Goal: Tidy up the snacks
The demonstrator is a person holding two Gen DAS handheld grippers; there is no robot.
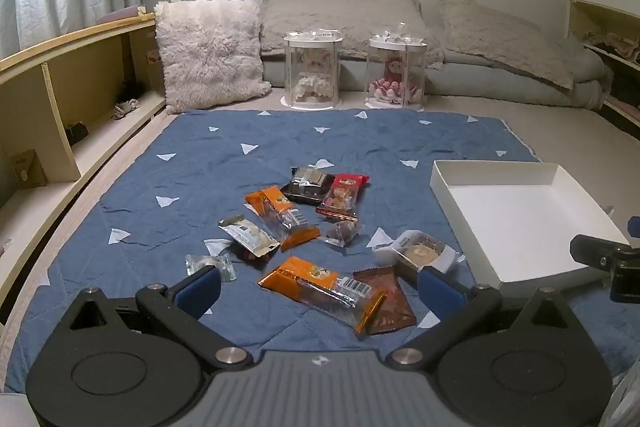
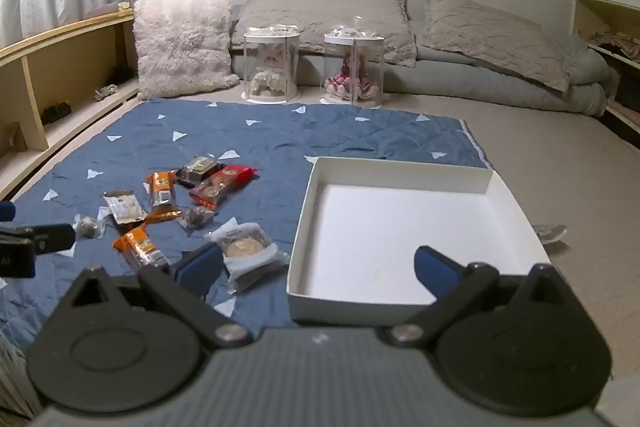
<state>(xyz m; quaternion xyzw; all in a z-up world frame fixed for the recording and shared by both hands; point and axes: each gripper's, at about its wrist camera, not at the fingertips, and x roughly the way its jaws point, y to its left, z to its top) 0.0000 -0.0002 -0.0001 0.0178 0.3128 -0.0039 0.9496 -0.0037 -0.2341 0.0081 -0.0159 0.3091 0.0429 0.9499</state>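
Risk: the overlapped orange wafer pack (image 1: 320, 283) and brown packet (image 1: 384, 303), lower centre, could be pinched together, or the slick film could slip | Left gripper (image 1: 320, 285): spread fully, nothing held | Right gripper (image 2: 320, 267): spread fully, nothing held | White box (image 2: 400, 169), centre right, seen empty beside the scattered snacks.
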